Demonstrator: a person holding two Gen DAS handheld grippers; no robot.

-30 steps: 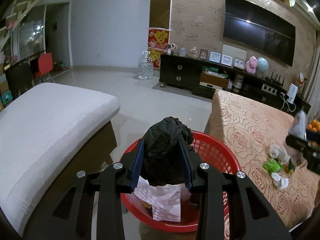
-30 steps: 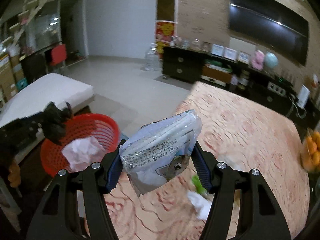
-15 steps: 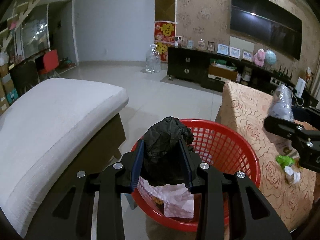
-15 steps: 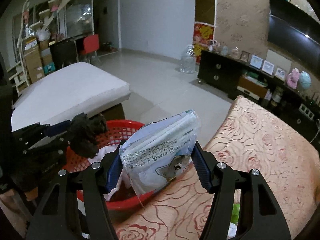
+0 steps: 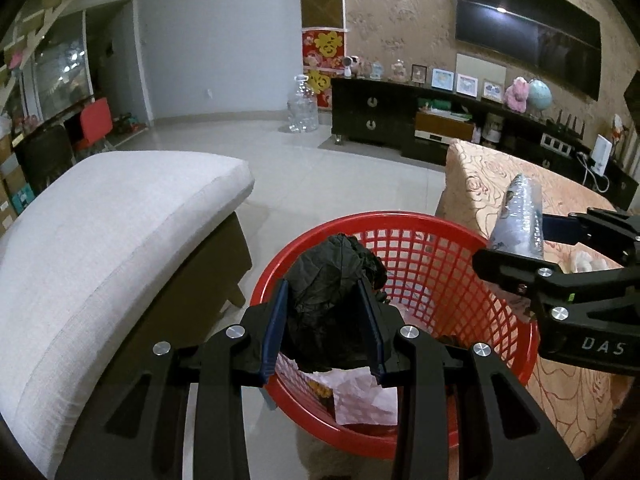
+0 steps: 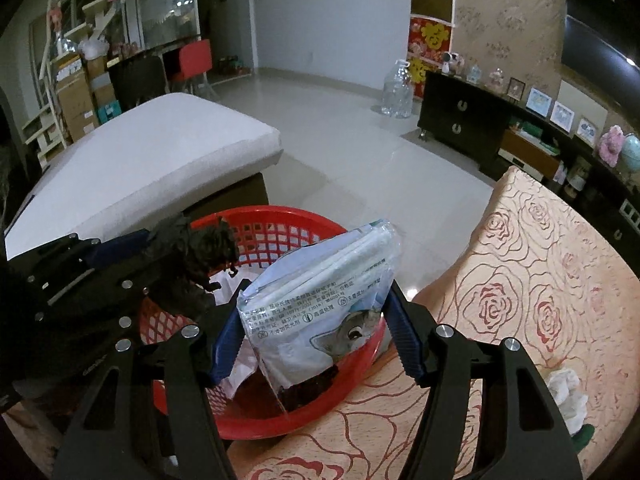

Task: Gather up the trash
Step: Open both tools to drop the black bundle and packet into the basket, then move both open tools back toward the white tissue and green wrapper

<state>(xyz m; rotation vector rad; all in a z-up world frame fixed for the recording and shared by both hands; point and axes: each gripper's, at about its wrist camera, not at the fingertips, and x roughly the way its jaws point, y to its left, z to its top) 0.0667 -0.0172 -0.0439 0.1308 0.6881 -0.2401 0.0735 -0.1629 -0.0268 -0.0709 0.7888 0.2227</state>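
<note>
Drop-off step: the left gripper (image 5: 325, 322) is clamped on a crumpled black plastic bag (image 5: 330, 268) and the right gripper (image 6: 316, 332) on a tissue packet (image 6: 320, 300), both poised over the red mesh basket (image 5: 424, 248); the packet sits at the basket's 3 o'clock rim. Next, I judge, both jaws must part to drop them

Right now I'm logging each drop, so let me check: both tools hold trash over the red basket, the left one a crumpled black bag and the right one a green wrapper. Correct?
One detail is off. The right tool holds a clear plastic packet printed with a cartoon animal, not a green wrapper, as the right wrist view shows. The left tool does hold the crumpled black bag over the red basket.
</note>
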